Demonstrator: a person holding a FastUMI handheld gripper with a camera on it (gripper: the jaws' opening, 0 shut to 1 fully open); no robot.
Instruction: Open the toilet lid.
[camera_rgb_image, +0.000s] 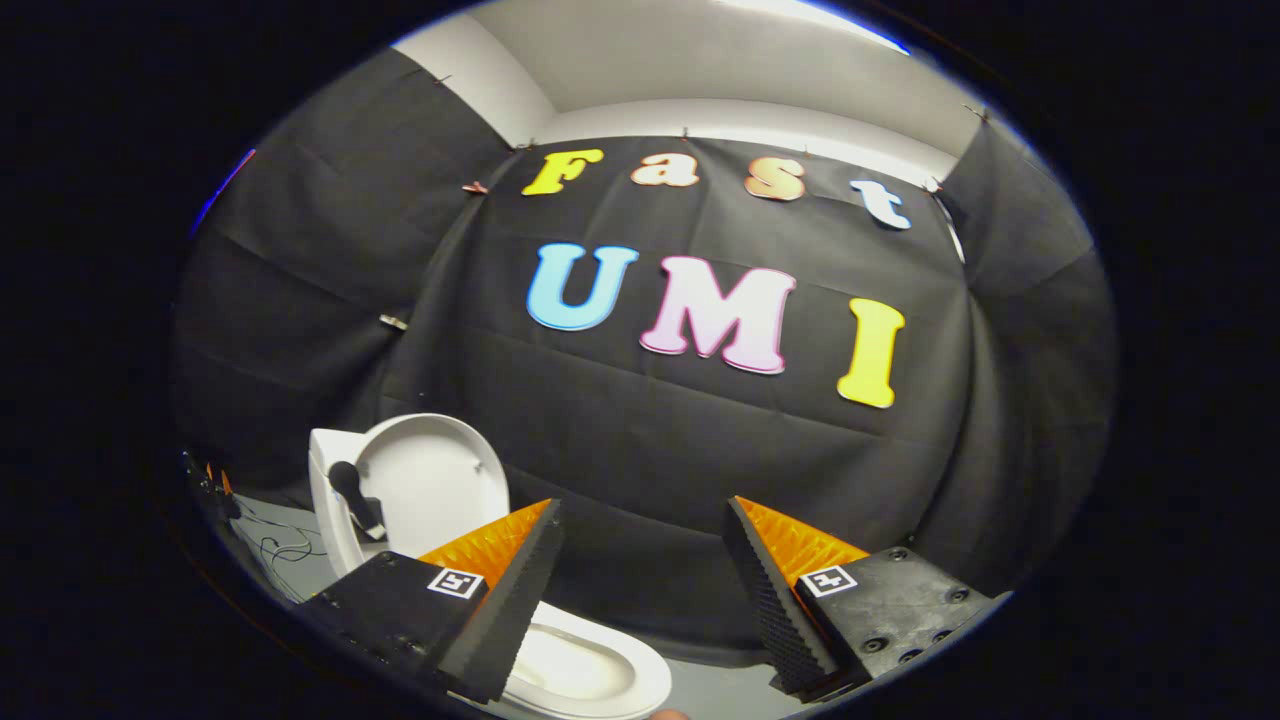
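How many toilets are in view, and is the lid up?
1. The toilet sits below and between the open gripper fingers, nearer the left one; its lid stands raised beyond that finger against the tank.

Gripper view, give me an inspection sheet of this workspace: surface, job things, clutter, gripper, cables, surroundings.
Surface: grey floor around the toilet.
Job's things: toilet lid stands raised against the tank; bowl open below, seen between and under the fingers.
Clutter: dark handled tool in front of the lid's left side; I cannot tell what it is.
Gripper: gripper open, fingers spread, nothing between them, touching nothing.
Cables: loose wires on the floor left of the toilet.
Surroundings: black cloth wall behind; white wall above it.
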